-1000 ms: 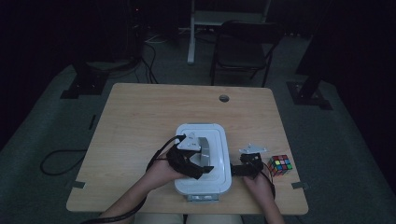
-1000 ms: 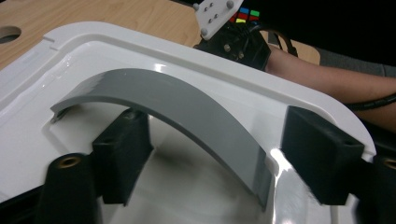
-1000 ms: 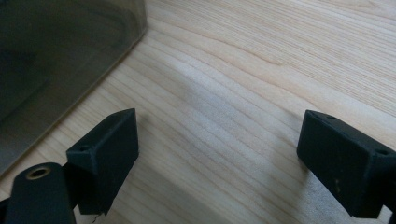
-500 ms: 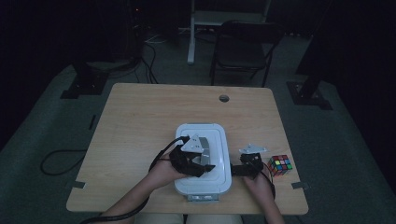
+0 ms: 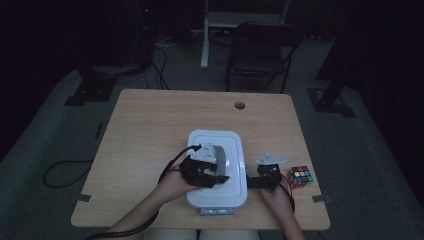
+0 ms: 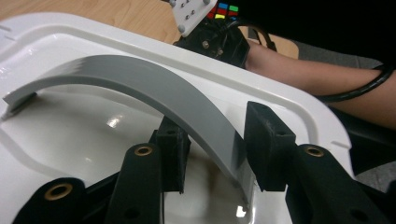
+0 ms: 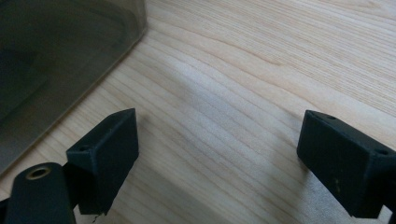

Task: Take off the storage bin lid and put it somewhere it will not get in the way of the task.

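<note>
The box sits on the near half of the counter, a white plastic bin with a snap-on lid and a grey arched handle standing up from the middle of that lid. I judge it light for its bulk: thin moulded plastic, stiff at the rim but likely to flex across the lid's flat centre. The glossy surface looks slippery, so pinching the lid's rim would be a poor hold. The handle is the place to take it. It is a flat, rigid strap, narrow enough to fit between my pads, and it carries the load straight over the box's middle, so the box should hang level.

My left tongs straddle that handle near one end of its arch, one pad on each side. The jaws stand narrow, but I see a gap between the handle and at least one pad, so I don't count them as clamped on it. A grip higher, toward the crown of the arch, would probably swing less than one low on its leg.

My right tongs hang wide and empty over bare wood just beside the box's right wall, which shows dark and translucent there. Beyond them, near the counter's right edge, sits a colour cube, apart from the box.
</note>
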Demonstrator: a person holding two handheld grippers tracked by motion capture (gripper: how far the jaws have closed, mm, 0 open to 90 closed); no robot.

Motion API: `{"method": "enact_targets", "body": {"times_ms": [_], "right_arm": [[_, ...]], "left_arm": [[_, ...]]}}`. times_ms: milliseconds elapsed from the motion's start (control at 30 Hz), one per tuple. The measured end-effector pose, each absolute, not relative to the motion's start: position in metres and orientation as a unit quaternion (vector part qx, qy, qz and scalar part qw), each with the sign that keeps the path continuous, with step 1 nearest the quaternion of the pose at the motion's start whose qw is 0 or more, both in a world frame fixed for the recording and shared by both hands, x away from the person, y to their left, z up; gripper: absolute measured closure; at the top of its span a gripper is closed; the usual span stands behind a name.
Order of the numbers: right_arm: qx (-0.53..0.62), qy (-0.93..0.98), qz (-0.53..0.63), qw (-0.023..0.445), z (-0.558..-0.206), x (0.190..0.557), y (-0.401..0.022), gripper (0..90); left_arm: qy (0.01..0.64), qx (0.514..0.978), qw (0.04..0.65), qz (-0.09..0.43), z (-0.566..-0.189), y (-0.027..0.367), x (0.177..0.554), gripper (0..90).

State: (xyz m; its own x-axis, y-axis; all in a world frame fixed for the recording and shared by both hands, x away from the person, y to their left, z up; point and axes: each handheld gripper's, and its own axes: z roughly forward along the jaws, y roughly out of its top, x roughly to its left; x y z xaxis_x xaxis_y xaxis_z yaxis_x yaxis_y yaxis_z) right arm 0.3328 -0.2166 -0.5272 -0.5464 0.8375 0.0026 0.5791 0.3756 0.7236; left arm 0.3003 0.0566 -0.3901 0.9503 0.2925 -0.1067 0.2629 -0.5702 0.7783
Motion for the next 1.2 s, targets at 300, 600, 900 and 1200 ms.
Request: {"method": "enact_targets", "body": {"times_ms": [300, 600, 900, 1200], "right_arm": [[0.438, 0.808, 0.346, 0.187, -0.527, 0.333, -0.217, 12.5], [0.438, 0.809, 0.346, 0.187, -0.527, 0.333, -0.217, 12.5], [0.438, 0.808, 0.347, 0.187, -0.527, 0.333, -0.217, 12.5], [0.438, 0.808, 0.346, 0.187, -0.527, 0.333, -0.217, 12.5]], "left_arm": [[0.146, 0.874, 0.463, -0.013, -0.375, 0.068, 0.299, 71.9], [0.142, 0.867, 0.477, -0.006, -0.361, 0.081, 0.295, 77.2], [0.147, 0.858, 0.492, 0.013, -0.348, 0.099, 0.294, 77.2], [0.156, 0.855, 0.494, 0.027, -0.340, 0.126, 0.295, 77.3]]}}
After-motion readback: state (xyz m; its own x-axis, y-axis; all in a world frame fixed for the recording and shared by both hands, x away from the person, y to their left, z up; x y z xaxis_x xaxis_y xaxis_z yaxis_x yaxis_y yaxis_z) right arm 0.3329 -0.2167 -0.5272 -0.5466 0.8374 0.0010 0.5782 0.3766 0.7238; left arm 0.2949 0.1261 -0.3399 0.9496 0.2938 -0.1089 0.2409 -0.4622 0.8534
